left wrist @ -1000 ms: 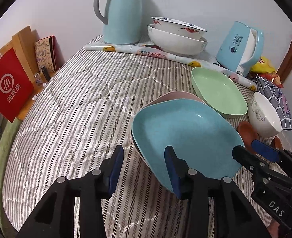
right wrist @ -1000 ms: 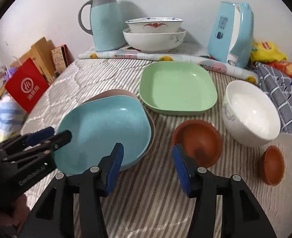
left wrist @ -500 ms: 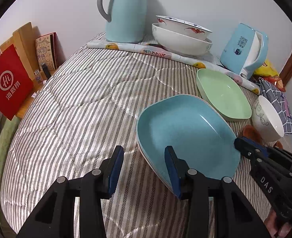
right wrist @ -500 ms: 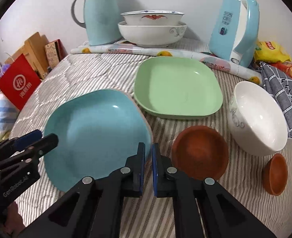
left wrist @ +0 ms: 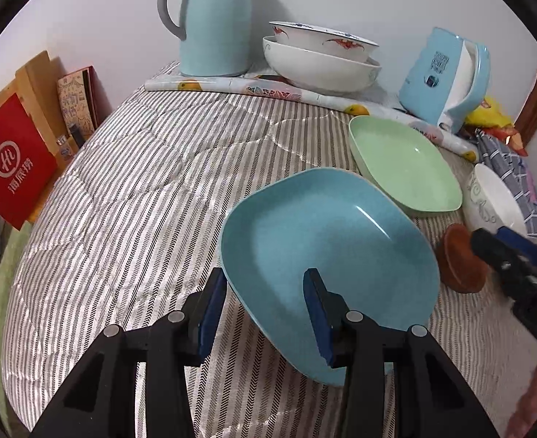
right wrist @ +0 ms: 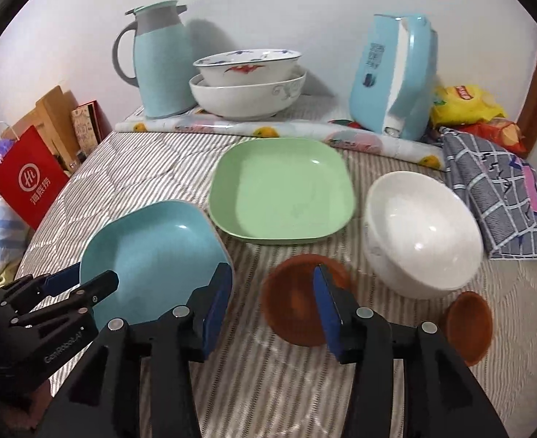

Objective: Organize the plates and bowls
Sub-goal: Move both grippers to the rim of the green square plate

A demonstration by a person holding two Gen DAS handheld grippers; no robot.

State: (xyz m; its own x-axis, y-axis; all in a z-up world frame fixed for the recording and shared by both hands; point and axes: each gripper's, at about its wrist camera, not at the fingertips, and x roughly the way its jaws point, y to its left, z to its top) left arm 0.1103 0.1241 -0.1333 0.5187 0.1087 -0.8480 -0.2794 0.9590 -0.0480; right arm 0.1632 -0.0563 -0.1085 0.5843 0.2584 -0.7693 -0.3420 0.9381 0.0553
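A blue square plate [left wrist: 327, 252] [right wrist: 151, 255] lies on the striped cloth; a pale rim of another plate shows under it [right wrist: 220, 241]. My left gripper [left wrist: 265, 303] is open, its jaws straddling the plate's near edge. My right gripper [right wrist: 268, 303] is open, its jaws between the blue plate and a large brown bowl [right wrist: 297, 306] [left wrist: 458, 266]. A green plate [right wrist: 283, 189] [left wrist: 403, 164] lies behind. A white bowl [right wrist: 421, 226] [left wrist: 494, 200] stands to the right, and a small brown bowl [right wrist: 469, 325] near it.
Two stacked white bowls [right wrist: 246, 84], a teal thermos jug [right wrist: 159, 58] and a blue kettle [right wrist: 396, 73] stand at the back wall. A checked cloth [right wrist: 502, 197] and snack bags [right wrist: 465, 106] lie at right. A red bag [left wrist: 9, 160] stands past the left edge.
My right gripper shut beside the blue plate half a second ago and is now open again, shifted right toward the brown bowl. The blue plate now sits squarely over the pink one.
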